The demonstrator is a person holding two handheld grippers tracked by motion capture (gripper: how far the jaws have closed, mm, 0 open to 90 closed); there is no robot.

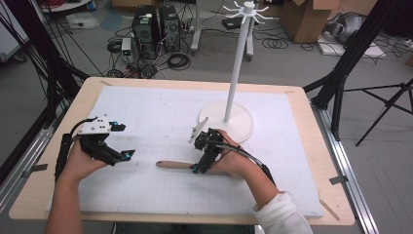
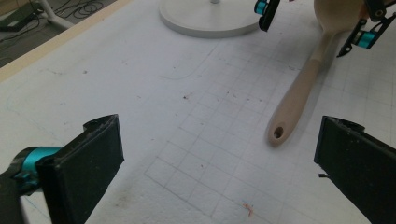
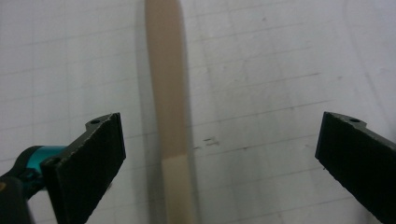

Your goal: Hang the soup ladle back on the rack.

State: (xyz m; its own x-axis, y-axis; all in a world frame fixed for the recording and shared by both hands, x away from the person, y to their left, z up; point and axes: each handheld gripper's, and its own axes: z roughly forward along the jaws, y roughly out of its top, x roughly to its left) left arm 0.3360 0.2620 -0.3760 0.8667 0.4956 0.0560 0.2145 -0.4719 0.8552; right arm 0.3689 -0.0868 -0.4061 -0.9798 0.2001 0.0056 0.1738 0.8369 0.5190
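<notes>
My right tongs (image 1: pixel 203 155) hang wide over the long pale wooden spoon (image 3: pixel 169 116) lying flat on the bench (image 1: pixel 146 117), ungrasped; left tongs (image 1: pixel 117 141) wide, idle. Pickup not yet done.

Pale wooden spoon (image 1: pixel 175 165) on a white gridded mat (image 1: pixel 146 112); black tongs (image 1: pixel 125 141) with teal accents.

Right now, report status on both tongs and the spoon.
Right tongs open over spoon handle. Left tongs open, empty. Wooden spoon flat on mat. Nothing in the way.
</notes>
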